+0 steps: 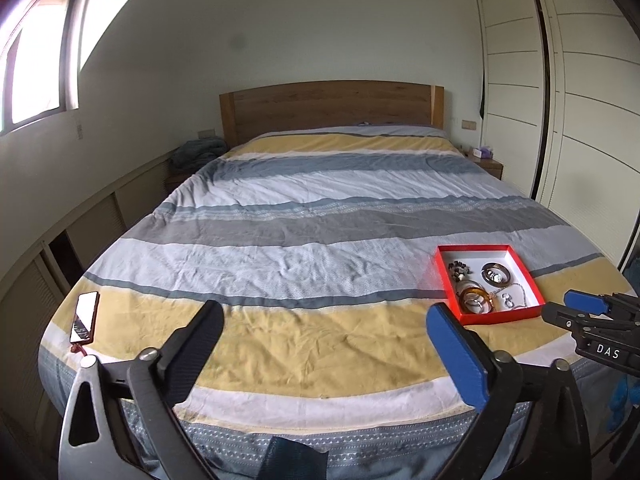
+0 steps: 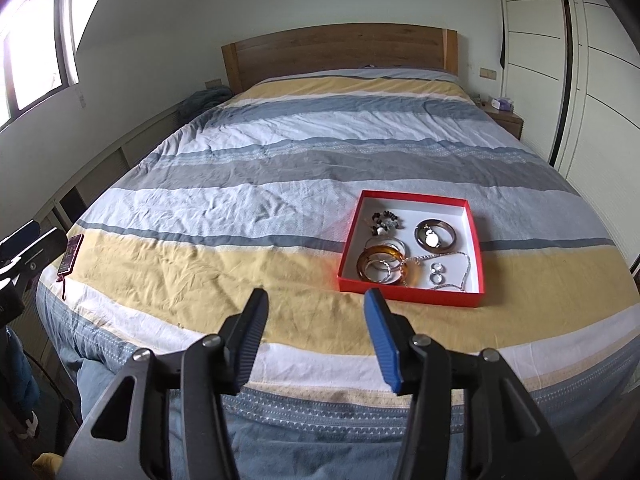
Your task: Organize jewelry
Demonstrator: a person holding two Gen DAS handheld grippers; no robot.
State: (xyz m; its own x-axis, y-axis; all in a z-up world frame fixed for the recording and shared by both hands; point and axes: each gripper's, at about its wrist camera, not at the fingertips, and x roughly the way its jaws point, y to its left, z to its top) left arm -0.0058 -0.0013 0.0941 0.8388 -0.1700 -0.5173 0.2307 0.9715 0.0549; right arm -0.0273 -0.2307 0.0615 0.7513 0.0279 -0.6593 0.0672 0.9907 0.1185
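Observation:
A shallow red box [image 2: 412, 294] [image 1: 500, 317] with a white inside lies on the striped bedspread near the foot of the bed. It holds an amber bangle [image 2: 382, 268] [image 1: 474, 300], a silvery bangle with a watch face [image 2: 435, 236], dark beads [image 2: 385, 220], two small rings [image 2: 437, 273] and a silver chain [image 2: 464, 276]. My left gripper [image 1: 324, 322] hovers wide open over the yellow stripe, well left of the box, empty. My right gripper [image 2: 316, 304] [image 1: 560, 306] stands open just short of the box's near edge, nothing between its fingers.
A red phone [image 1: 85, 318] [image 2: 71, 254] with a tassel lies at the bed's left corner. The wooden headboard [image 1: 332, 106] is at the far end, a nightstand [image 2: 504, 118] at the right, wardrobe doors [image 2: 592, 80] along the right wall, low cabinets [image 1: 80, 240] along the left.

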